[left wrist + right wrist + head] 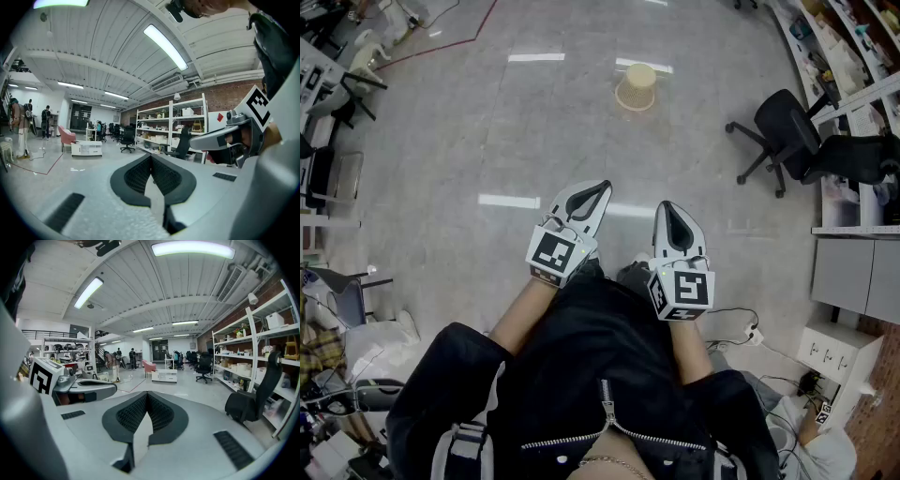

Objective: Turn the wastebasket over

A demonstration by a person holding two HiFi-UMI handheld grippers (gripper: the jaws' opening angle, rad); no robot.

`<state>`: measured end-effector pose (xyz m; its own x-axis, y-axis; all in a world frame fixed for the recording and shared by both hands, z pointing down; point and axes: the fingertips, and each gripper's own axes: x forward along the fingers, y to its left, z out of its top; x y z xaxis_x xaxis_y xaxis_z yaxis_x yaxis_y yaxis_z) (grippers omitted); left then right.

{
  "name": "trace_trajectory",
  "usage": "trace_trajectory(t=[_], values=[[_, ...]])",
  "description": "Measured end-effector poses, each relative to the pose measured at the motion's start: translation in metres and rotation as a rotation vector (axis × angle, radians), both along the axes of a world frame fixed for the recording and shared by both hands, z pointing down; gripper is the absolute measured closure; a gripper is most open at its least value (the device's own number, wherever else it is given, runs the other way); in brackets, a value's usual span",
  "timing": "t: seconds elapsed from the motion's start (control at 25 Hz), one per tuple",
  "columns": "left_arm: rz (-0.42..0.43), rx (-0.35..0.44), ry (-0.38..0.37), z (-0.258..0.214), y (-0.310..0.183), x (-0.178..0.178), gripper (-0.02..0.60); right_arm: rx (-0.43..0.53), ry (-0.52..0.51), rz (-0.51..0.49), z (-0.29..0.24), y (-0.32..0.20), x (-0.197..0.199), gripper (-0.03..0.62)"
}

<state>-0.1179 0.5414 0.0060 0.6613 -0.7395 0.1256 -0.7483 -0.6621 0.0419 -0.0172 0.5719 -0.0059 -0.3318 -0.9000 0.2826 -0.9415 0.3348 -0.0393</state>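
Both the left gripper (600,190) and the right gripper (667,208) are pressed together and empty, well short of the wastebasket (637,86), which stands alone on the open floor (534,141). A black office chair (783,131) sits to the wastebasket's right, and nothing blocks the approach. The risk is that the light basket may skid or roll off if closed jaws nudge it.

The left gripper (151,158) has its two jaws pressed together, and nothing is between them. The right gripper (199,140) is beside it on the right, with its marker cube (257,106). Beyond is a grey floor (89,160) with a red line (52,166), a pink armchair (67,136), a low white cabinet (87,148), black office chairs (127,138) and white shelves (164,126) by a brick wall (225,99). People (19,126) stand at the far left.
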Motion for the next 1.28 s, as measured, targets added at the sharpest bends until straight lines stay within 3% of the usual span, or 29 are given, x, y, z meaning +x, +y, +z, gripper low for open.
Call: trace_trajectory(t=[0.36,1.28], values=[[0.021,0.016,0.007,0.007,0.001,0.008,0.577,0.021,-0.056,0.011,-0.004,-0.004,0.007,0.583],[0.040,0.004,0.010,0.011,-0.001,0.006,0.577,-0.017,-0.050,-0.022,0.007,-0.005,-0.005,0.583]])
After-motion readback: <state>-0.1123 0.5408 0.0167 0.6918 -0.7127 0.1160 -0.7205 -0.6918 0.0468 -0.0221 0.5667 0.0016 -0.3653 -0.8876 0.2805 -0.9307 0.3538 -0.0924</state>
